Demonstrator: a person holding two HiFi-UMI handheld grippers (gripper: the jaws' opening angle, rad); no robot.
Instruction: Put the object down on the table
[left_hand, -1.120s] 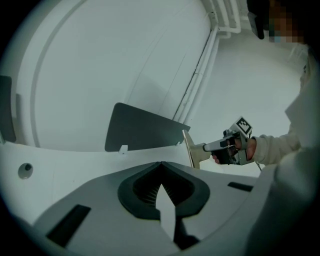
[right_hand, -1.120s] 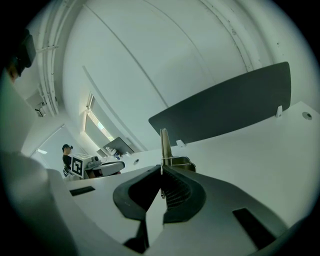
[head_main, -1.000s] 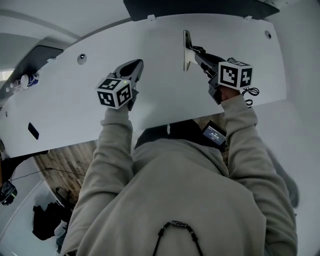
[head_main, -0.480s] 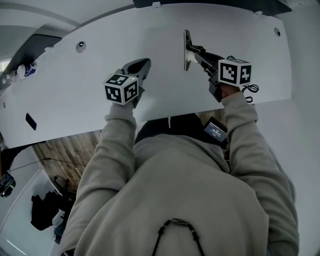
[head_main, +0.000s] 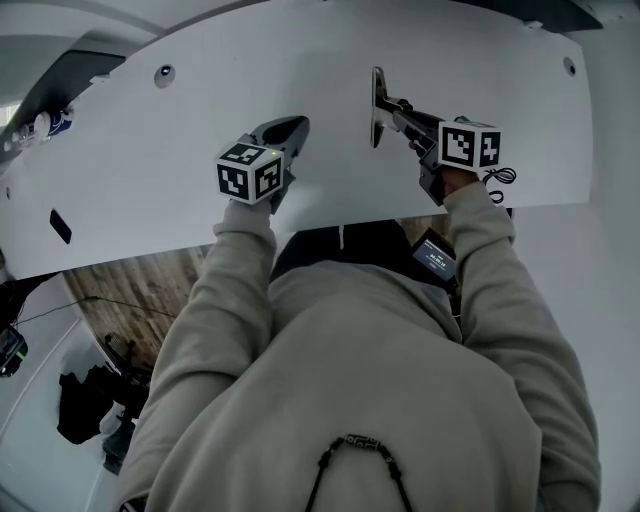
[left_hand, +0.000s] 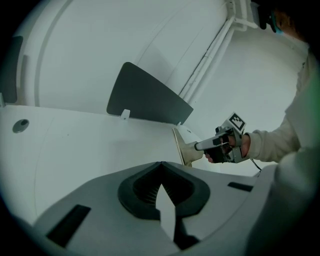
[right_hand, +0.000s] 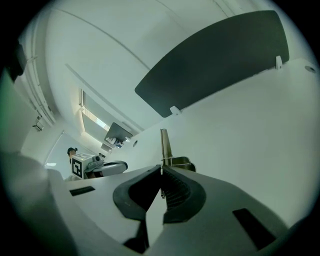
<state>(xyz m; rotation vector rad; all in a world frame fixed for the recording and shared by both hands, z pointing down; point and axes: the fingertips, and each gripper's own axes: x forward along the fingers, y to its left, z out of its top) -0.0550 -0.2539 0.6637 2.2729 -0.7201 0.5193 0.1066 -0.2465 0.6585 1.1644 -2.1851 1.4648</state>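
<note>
Right gripper (head_main: 393, 108) jaws clamp a thin flat object (head_main: 376, 100) upright over the white table (head_main: 150, 190); left gripper (head_main: 297, 126) jaws together, empty.

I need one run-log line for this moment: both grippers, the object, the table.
left gripper: jaws shut, empty | right gripper: jaws shut on flat metal piece, upright | table: white, piece over it, contact unclear

The table (head_main: 130, 200) is cut off by the head view's left edge
</note>
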